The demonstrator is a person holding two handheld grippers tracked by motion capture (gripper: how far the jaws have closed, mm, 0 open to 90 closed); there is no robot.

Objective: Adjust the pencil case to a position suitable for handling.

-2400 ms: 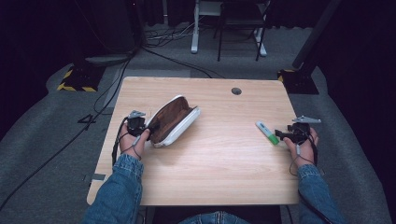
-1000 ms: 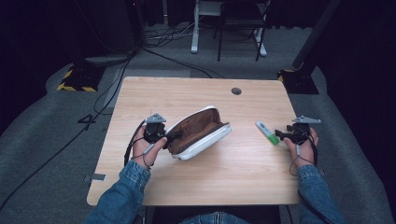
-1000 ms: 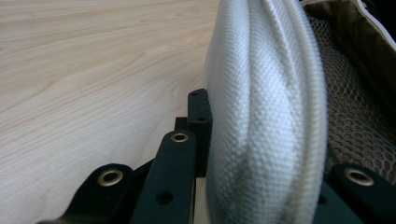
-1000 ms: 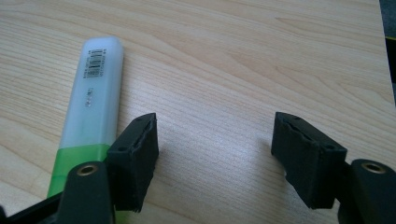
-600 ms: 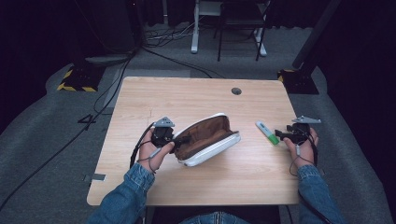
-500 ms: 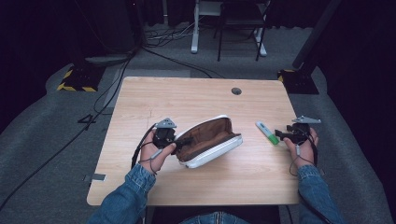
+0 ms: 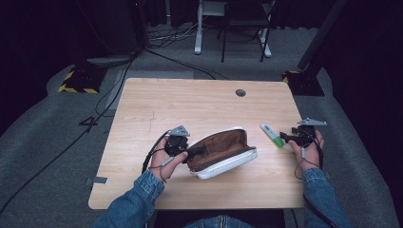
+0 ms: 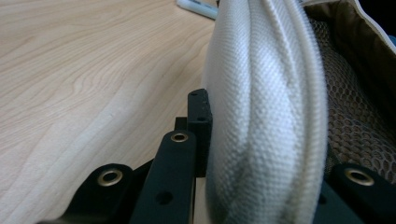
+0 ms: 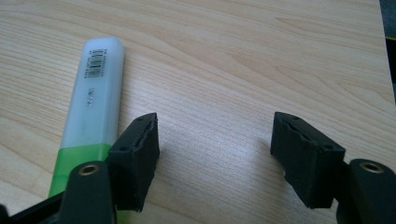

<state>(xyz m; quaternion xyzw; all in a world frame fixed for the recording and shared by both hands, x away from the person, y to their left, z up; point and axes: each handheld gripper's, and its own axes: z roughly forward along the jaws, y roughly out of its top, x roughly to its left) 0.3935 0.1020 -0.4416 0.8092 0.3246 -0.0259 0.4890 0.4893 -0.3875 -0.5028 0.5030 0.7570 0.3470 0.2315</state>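
A white fabric pouch (image 7: 221, 152) with a brown lining lies open near the table's middle, mouth facing the far side. My left gripper (image 7: 197, 152) is shut on the pouch's left end. In the left gripper view the pouch's thick white rim (image 8: 266, 116) is clamped between the black jaws, with mesh lining at the right. A highlighter (image 7: 272, 135) with a green cap lies just right of the pouch. My right gripper (image 7: 284, 136) stands open right beside it. In the right gripper view the highlighter (image 9: 93, 102) lies outside the left jaw, and bare wood shows between the fingers of the gripper (image 9: 215, 144).
The wooden table (image 7: 157, 104) has a round cable hole (image 7: 241, 92) at the far middle. The highlighter's white end (image 8: 196, 7) shows beyond the pouch in the left gripper view. Cables and furniture legs stand on the grey floor behind the table.
My left gripper has pulled the pouch from the table's left side rightward to the middle, close to the highlighter. The right gripper and the highlighter have stayed put.
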